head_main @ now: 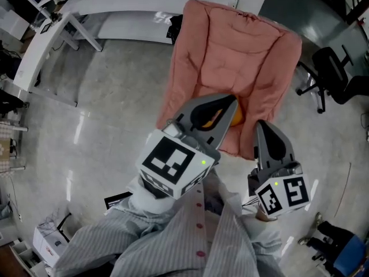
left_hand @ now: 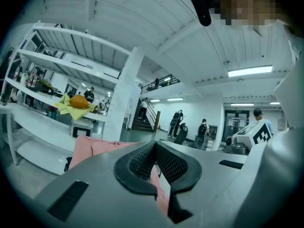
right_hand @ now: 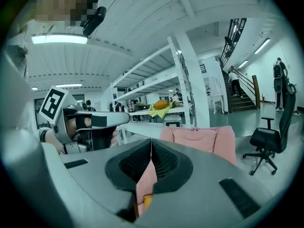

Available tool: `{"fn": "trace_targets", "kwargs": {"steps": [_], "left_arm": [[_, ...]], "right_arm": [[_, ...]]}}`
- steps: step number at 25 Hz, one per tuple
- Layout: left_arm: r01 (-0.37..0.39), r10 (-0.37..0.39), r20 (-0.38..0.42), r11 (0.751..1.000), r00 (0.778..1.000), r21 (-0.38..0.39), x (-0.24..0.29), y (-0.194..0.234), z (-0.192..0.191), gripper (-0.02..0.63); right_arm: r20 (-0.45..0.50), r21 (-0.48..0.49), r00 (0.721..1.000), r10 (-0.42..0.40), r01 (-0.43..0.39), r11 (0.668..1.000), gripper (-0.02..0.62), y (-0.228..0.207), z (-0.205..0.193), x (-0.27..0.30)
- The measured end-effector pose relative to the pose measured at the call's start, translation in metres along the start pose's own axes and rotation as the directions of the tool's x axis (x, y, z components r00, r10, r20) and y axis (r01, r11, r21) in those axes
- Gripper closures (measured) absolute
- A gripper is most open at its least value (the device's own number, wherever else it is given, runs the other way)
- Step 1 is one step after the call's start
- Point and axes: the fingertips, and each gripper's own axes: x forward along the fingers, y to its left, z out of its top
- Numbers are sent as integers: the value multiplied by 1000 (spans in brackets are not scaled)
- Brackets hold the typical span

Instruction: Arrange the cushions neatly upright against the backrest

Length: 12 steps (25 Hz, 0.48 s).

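The left gripper [head_main: 230, 101] and right gripper [head_main: 264, 126] both have their jaws closed on nothing. They are held side by side and aimed at the pink armchair [head_main: 242, 45], probably because no grasp is due yet. The orange cushion [head_main: 237, 116] lies low on the seat, half hidden behind the left gripper, not yet upright against the backrest.

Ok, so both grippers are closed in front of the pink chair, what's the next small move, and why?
Probably open the left gripper and ease it toward the orange cushion. Both it and the right gripper are shut on nothing, short of the pink chair, and the cushion sits low on the seat, partly hidden, not up against the backrest.
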Motion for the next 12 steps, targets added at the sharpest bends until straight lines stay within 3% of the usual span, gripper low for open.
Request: {"fn": "trace_targets", "kwargs": {"steps": [5, 12], "left_arm": [[-38, 38, -12, 999, 999, -15, 39, 24, -3, 597], [-103, 101, -61, 994, 993, -38, 52, 60, -16, 597]], "right_arm": [[-27, 2, 999, 23, -23, 1000, 581, -37, -1, 30], [-66, 35, 997, 50, -48, 998, 581, -58, -10, 63]]}}
